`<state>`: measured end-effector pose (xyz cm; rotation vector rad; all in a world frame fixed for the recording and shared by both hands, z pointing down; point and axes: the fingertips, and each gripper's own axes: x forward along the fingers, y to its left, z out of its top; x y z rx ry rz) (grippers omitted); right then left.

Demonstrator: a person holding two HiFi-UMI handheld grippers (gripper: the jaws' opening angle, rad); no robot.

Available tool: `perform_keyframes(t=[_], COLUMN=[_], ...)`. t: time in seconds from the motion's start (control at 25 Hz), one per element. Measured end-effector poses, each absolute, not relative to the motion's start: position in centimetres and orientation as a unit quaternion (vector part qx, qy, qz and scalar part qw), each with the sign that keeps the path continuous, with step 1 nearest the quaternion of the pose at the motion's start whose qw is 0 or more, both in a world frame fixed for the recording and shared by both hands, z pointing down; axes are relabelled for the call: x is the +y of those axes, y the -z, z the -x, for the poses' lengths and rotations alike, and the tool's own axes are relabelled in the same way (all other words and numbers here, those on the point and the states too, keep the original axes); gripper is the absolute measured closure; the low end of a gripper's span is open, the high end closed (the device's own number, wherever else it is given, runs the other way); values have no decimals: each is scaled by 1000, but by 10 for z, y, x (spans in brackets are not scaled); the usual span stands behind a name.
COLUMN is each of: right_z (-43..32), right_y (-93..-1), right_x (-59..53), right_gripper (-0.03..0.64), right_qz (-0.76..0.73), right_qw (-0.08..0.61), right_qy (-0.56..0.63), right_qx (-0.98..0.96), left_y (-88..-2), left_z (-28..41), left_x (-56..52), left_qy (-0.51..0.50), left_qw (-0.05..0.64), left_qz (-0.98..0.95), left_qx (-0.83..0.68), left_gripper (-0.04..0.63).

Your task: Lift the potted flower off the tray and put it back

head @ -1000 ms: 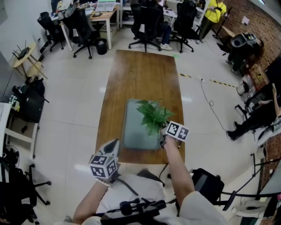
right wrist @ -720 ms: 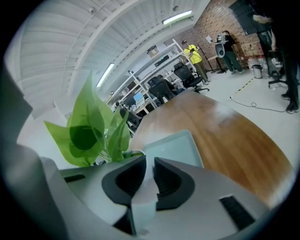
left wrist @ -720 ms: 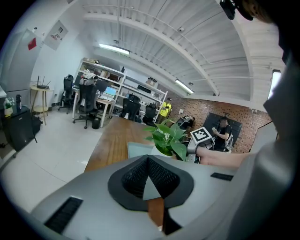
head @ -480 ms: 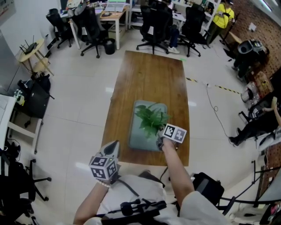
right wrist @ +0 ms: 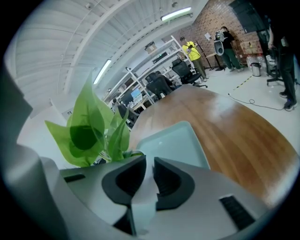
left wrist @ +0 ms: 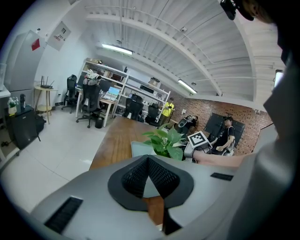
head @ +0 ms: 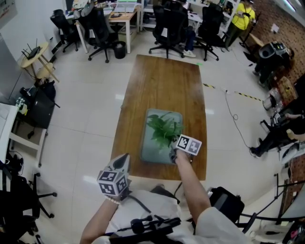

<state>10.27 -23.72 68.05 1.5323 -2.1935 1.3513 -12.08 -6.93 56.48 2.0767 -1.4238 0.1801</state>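
Note:
The potted flower (head: 164, 128) has broad green leaves that hide its white pot from the head view. It is over the near right part of the pale green tray (head: 153, 152), which lies on the wooden table (head: 164, 81). My right gripper (head: 174, 152) reaches in from the near right and is shut on the pot's white rim (right wrist: 143, 197), with the leaves (right wrist: 91, 126) just left of the jaws and the tray (right wrist: 176, 140) beyond. Whether the pot rests on the tray is hidden. My left gripper (head: 125, 158) is shut on nothing, off the table's near left corner.
Office chairs (head: 167, 24) and desks (head: 121, 14) crowd the far end of the table. A black bag (head: 226, 202) lies on the floor at my right, and a cable (head: 233, 112) trails over the tiles. A person in yellow (head: 243, 16) stands far off.
The right gripper has carried the plant from above the tray's right edge further in over the tray and lower. The left gripper stays about where it was.

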Motion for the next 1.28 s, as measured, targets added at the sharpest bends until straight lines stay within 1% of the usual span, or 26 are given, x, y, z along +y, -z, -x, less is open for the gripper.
perform_keyframes(t=[0.64, 0.8, 0.96, 1.2, 1.24, 1.28], right_z=[-104, -109, -125, -159, -164, -169], right_y=[-693, -694, -678, -625, -616, -607], right_x=[-232, -228, -227, -220, -216, -211], right_gripper=[543, 517, 430, 433, 461, 470], right_qz=[-513, -522, -531, -552, -553, -555], right_qw=[82, 84, 52, -15, -22, -28], right_qy=[-454, -458, -459, -432, -427, -423], right_qx=[-724, -714, -711, -713, -715, -716], left_y=[-568, -569, -568, -565, -565, -565], left_z=[121, 120, 111, 104, 103, 101], left_x=[-75, -73, -74, -80, -81, -82], left_qy=[-71, -71, -72, -75, -75, -76], left_qw=[308, 310, 309, 309, 310, 311], left_qz=[-784, -785, -789, -803, -805, -807], left_qx=[-534, -532, -525, -504, -501, -496], left_gripper=[600, 600, 600, 600, 600, 600])
